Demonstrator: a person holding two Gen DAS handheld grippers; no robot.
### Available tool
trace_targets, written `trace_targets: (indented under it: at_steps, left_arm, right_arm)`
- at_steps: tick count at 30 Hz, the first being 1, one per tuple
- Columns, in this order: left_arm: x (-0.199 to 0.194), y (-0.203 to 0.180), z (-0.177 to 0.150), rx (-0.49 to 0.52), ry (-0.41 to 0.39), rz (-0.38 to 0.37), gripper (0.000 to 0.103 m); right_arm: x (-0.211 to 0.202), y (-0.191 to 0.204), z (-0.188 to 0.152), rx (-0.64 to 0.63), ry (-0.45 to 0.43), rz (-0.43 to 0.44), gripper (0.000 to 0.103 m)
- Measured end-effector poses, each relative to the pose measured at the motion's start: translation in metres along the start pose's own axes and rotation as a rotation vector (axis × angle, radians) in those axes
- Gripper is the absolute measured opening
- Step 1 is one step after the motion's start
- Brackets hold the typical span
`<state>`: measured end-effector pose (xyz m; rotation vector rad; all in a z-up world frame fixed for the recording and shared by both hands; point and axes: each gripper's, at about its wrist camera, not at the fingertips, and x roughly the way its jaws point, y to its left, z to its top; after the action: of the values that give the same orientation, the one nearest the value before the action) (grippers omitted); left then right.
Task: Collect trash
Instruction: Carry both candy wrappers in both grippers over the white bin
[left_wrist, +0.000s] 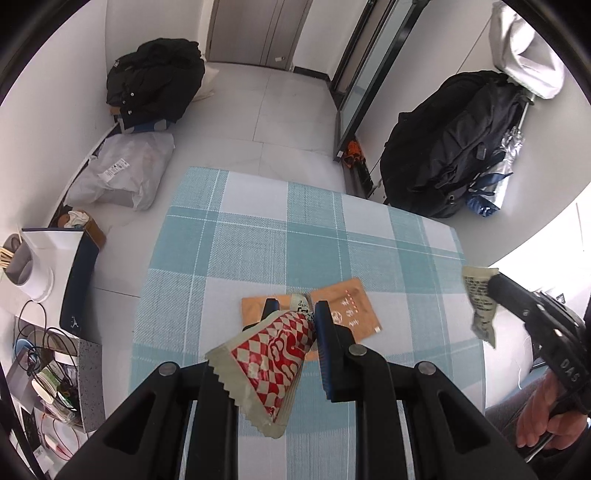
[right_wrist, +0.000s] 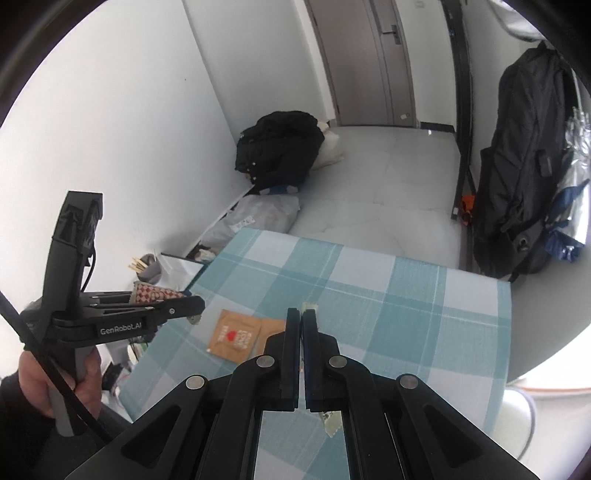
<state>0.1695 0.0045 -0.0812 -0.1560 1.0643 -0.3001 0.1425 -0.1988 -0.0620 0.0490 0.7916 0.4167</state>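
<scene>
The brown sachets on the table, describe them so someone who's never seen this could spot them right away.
Find the table with the teal and white checked tablecloth. On its near part lie two flat brown paper sachets, side by side. Unlike the red-and-white checked wrapper in the left gripper, they rest loose on the cloth, with red print.

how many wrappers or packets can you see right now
4: a red checked wrapper in the left gripper, a grey-green packet in the right gripper, and two brown sachets lying on the checked tablecloth. More could be hidden.
</scene>
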Motion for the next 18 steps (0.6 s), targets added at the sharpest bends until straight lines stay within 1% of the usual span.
trace_targets:
  at_steps: [2,5,8,12,14,18]
  left_arm:
    - [-0.004,-0.001,-0.005,-0.008,0.010,0.017,0.015]
    - [-0.009,-0.003,-0.011,-0.028,0.020,0.009,0.015]
    - [-0.019,-0.015,-0.017,0.014,0.008,0.055,0.015]
    - [-0.032,-0.024,-0.027,0.013,-0.005,0.038,0.015]
    - [-0.035,-0.032,-0.032,0.021,-0.006,0.046,0.015]
    - [-0.045,-0.057,-0.039,0.086,-0.046,0.032,0.015]
  right_arm:
    - [-0.013,0.001,-0.005,0.007,-0.021,0.009,0.001]
    - [-0.028,0.002,-0.016,0.029,-0.033,0.017,0.001]
    - [-0.040,0.002,-0.028,0.057,-0.033,0.031,0.001]
    - [-0.059,0.003,-0.039,0.070,-0.059,0.030,0.001]
    - [-0.069,0.002,-0.043,0.079,-0.075,0.032,0.001]
    - [-0.088,-0.002,-0.048,0.082,-0.105,0.043,0.001]
